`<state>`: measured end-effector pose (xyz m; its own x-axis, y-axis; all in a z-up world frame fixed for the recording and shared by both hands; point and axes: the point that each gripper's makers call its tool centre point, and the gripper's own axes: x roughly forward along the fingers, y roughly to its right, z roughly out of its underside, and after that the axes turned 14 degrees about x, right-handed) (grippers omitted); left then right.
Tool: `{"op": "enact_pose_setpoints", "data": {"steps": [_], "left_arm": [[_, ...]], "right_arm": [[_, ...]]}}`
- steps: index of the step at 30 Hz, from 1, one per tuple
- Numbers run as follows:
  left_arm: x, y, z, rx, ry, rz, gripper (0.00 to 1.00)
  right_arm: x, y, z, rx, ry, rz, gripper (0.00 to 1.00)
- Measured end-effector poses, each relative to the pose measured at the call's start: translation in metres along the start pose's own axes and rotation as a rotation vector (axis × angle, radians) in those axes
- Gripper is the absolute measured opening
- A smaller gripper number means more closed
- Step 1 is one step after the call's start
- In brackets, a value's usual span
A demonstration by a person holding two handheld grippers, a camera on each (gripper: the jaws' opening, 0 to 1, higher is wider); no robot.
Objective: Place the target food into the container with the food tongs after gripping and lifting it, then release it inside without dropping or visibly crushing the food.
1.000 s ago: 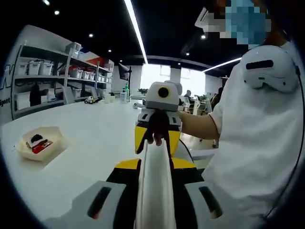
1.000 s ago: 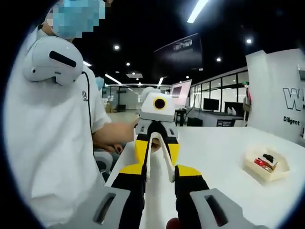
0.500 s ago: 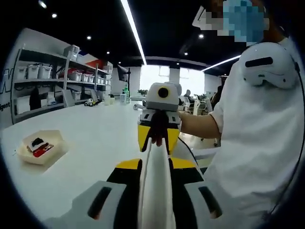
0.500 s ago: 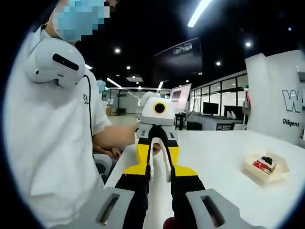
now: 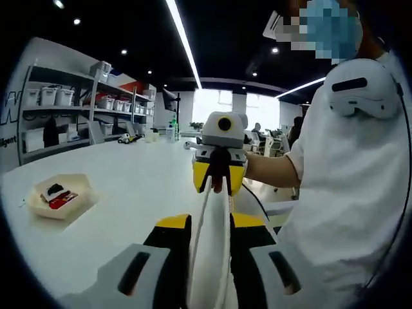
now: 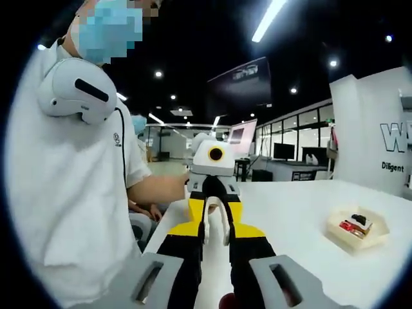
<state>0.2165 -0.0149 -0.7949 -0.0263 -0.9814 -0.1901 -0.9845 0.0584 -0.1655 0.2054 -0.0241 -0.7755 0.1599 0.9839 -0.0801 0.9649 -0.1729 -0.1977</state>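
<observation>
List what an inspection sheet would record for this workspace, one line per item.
Surface: white table, bare apart from the tray.
Job's things: food tongs, white, run between the two grippers; shallow tray holds red and black pieces, too small to identify.
Clutter: nothing seen.
Grippers: left gripper and right gripper face each other above the table edge; each appears closed on the tongs.
Cables: thin dark cable over the person's white shirt.
Surroundings: shelves with bins, ceiling light strips, white headset at the person's shoulder.
</observation>
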Motion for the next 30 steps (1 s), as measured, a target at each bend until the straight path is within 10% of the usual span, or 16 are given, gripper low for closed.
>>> {"op": "enact_pose_setpoints", "data": {"steps": [30], "left_arm": [[-0.028, -0.002, 0.009, -0.022, -0.018, -0.043, 0.19]], "right_arm": [[-0.008, -0.001, -0.011, -0.027, -0.007, 0.018, 0.09]]}}
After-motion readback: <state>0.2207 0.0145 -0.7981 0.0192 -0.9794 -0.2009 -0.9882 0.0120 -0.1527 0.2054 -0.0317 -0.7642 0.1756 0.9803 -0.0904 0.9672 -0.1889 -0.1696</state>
